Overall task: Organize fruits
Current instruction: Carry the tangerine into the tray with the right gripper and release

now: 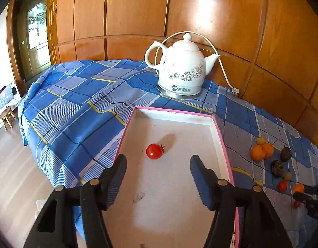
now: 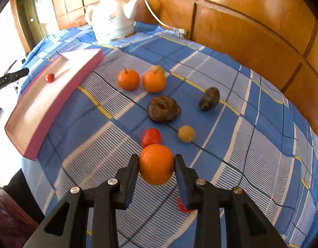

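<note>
My right gripper (image 2: 156, 162) is shut on an orange (image 2: 156, 164) and holds it above the blue checked cloth. Beyond it lie a red tomato (image 2: 151, 137), a small tan fruit (image 2: 186, 134), two dark wrinkled fruits (image 2: 164, 108) (image 2: 209, 98) and two more oranges (image 2: 128, 79) (image 2: 154, 81). Another red tomato (image 2: 182, 206) peeks out under the right finger. My left gripper (image 1: 159, 160) is open and empty over a pink-rimmed white tray (image 1: 221, 136). A cherry tomato (image 1: 154, 151) lies in the tray just beyond the fingertips. The tray (image 2: 61, 95) also shows at the left of the right wrist view.
A white ceramic kettle (image 1: 182, 70) with a cord stands at the back of the table against the wooden wall panels. The table's left edge drops to a wooden floor with a small stool (image 1: 7, 117). The fruit group (image 1: 270, 159) lies right of the tray.
</note>
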